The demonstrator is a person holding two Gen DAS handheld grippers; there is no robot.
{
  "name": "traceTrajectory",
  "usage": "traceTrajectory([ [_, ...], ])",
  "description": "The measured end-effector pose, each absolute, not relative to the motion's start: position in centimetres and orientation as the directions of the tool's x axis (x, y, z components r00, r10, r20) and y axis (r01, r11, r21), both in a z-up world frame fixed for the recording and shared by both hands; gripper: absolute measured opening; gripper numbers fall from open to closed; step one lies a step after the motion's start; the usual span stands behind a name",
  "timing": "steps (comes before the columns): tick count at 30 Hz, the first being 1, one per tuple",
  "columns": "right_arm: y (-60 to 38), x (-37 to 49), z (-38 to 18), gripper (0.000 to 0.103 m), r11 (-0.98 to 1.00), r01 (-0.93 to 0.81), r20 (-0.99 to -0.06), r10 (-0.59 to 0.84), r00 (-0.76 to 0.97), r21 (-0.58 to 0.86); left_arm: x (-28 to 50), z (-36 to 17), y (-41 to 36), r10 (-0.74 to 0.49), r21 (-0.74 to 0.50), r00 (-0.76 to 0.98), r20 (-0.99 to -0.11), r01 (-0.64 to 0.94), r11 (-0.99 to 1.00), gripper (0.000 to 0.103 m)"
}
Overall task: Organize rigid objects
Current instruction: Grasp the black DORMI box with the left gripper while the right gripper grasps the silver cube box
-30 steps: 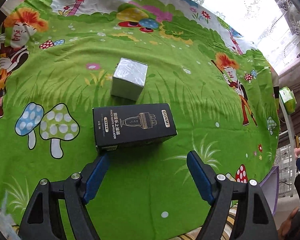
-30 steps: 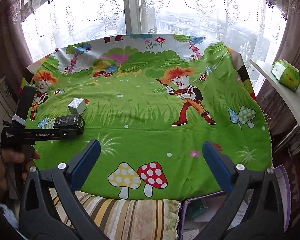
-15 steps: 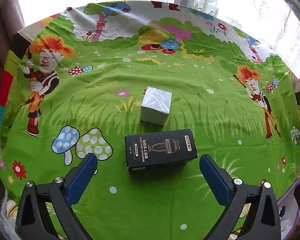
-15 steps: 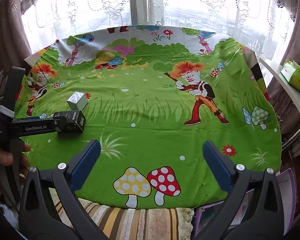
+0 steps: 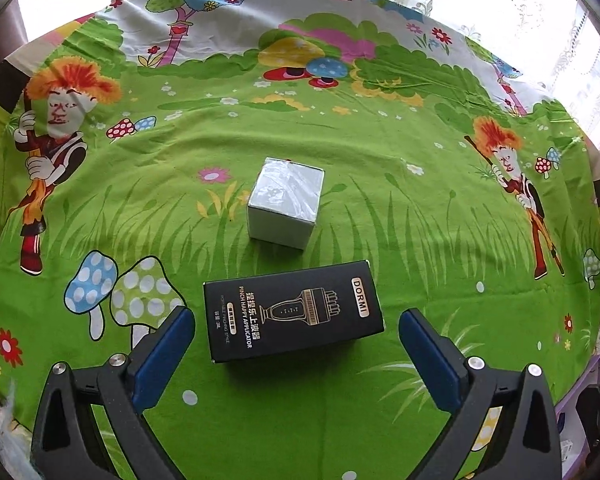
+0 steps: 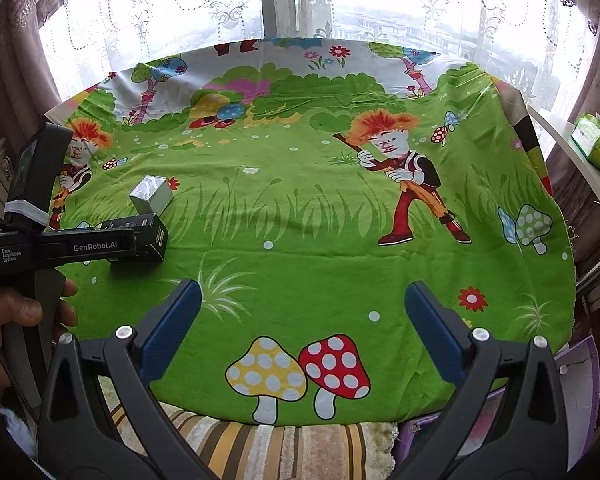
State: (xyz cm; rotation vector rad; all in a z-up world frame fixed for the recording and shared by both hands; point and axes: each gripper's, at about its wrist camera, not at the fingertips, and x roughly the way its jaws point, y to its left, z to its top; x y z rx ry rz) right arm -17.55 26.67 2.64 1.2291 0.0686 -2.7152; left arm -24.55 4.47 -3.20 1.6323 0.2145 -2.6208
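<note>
The black box [image 5: 292,312] lies flat on the green cartoon cloth [image 5: 380,420] that covers the tabletop, between the two blue pads of your left gripper [image 5: 296,334], which stand wide open and do not touch it. I judge it to be a stiff, light carton with smooth printed faces, so it may slip a little. Take it across the two short ends, low on the sides, and press gently so the card does not dent. Just behind it, apart by a narrow strip of cloth, stands the silver box [image 5: 286,204], nearly a cube, with a shiny wrapping that looks more slippery. You have two boxes in all: one black, one silver. Your right gripper [image 6: 302,328] hangs open over bare cloth, well apart from both, holding nothing.
</note>
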Motion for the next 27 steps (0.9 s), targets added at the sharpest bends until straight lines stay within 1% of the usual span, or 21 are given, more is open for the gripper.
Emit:
traceTrajectory([
  [2,26.4,-17.7,2.5,0.102,-0.986,0.168,-0.752,-0.127,-0.647,0.022,-24.8,-3.5,4.7,0.002,-0.059,-0.441,-0.898,0.116,-0.991,0.103],
  [4,26.1,-17.9,2.5,0.102,-0.985,0.174,-0.754,-0.130,-0.643,0.022,-25.2,-4.0,4.3,0.007,-0.068,-0.433,-0.902,0.126,-0.990,0.102],
  [5,25.8,-18.0,2.4,0.102,-0.984,0.177,-0.756,-0.131,-0.642,0.020,-25.2,-4.2,4.0,0.009,-0.071,-0.430,-0.903,0.126,-0.989,0.098],
  [6,25.6,-18.2,2.4,0.102,-0.983,0.180,-0.756,-0.131,-0.641,0.018,-25.2,-4.4,3.8,0.009,-0.069,-0.424,-0.906,0.127,-0.990,0.089],
  [10,24.0,-19.1,2.4,0.102,-0.980,0.199,-0.759,-0.142,-0.635,0.017,-24.7,-3.9,3.0,0.027,-0.090,-0.442,-0.896,0.122,-0.988,0.088],
  [13,22.3,-20.2,2.4,0.102,-0.974,0.228,-0.761,-0.162,-0.628,0.019,-23.8,-3.0,1.3,0.024,-0.105,-0.465,-0.885,0.148,-0.983,0.088],
  [18,17.6,-22.8,1.7,0.102,-0.946,0.323,-0.771,-0.215,-0.599,0.013,-22.6,-1.3,-2.9,-0.023,-0.103,-0.513,-0.858,0.217,-0.971,0.088],
  [21,15.2,-24.8,0.9,0.102,-0.944,0.321,-0.792,-0.250,-0.557,0.073,-21.9,-0.1,-5.3,-0.080,-0.083,-0.546,-0.834,0.268,-0.960,0.088],
  [23,13.2,-26.0,0.4,0.102,-0.946,0.314,-0.803,-0.248,-0.542,0.081,-21.5,0.1,-6.9,-0.123,-0.064,-0.559,-0.820,0.302,-0.951,0.088],
  [27,9.3,-28.0,-1.0,0.102,-0.950,0.310,-0.821,-0.215,-0.528,0.049,-21.1,-0.3,-9.1,-0.173,-0.051,-0.563,-0.808,0.360,-0.932,0.088],
])
